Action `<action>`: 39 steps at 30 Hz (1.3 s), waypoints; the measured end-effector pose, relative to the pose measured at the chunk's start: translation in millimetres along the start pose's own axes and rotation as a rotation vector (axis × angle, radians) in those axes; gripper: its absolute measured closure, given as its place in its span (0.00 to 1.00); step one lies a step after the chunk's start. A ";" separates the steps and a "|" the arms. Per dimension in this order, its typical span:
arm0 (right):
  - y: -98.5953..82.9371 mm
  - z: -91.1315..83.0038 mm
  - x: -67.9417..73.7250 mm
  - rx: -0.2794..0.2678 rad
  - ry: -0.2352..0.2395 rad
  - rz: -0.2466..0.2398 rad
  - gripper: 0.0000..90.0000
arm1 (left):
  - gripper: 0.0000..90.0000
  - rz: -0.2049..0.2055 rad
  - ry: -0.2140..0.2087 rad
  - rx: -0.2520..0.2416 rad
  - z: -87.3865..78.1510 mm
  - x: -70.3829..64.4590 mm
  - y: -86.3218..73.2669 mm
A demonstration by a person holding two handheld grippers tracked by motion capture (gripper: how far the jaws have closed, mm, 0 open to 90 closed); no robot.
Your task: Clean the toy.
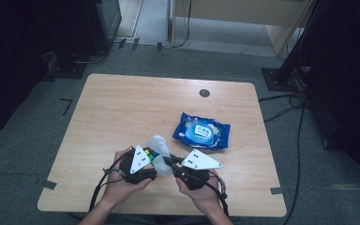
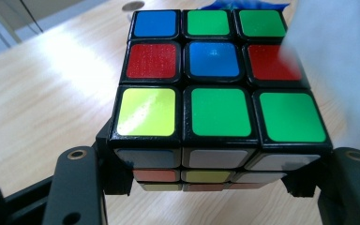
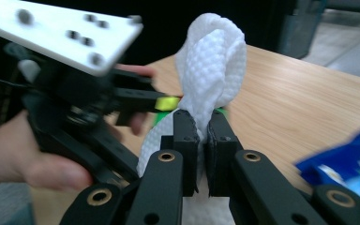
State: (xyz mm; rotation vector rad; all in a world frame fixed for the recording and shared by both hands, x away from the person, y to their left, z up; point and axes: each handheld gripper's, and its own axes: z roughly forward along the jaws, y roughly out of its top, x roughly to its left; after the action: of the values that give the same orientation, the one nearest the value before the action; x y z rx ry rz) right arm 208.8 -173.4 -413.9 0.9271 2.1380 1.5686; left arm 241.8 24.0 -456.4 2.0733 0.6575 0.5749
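A Rubik's cube (image 2: pixel 220 93) with green, blue, red and yellow tiles on top sits clamped between the black jaws of my left gripper (image 2: pixel 206 178). From above the cube (image 1: pixel 151 153) peeks out beside the left gripper (image 1: pixel 149 161) near the table's front edge. My right gripper (image 3: pixel 201 129) is shut on a white textured wipe (image 3: pixel 215 65), which loops up above its jaws. The wipe (image 1: pixel 160 152) hangs against the cube's right side and blurs white (image 2: pixel 337 61) in the left gripper view. The right gripper (image 1: pixel 171 163) points left toward the cube.
A blue pack of wet wipes (image 1: pixel 201 131) lies on the wooden table (image 1: pixel 122 108) to the right of centre, just beyond the grippers. A small dark round cap (image 1: pixel 205 93) is set into the table near the far edge. Cables and stand bases lie on the floor around.
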 end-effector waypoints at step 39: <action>-11.7 17.3 -37.3 0.017 -0.178 0.135 0.95 | 0.38 -0.029 -0.051 -0.016 4.0 -3.0 -9.9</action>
State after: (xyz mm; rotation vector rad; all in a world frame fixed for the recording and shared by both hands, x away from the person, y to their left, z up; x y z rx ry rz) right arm 243.0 -188.1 -434.9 1.1923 2.0050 1.4687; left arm 239.6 24.6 -467.3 2.0536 0.6510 0.5076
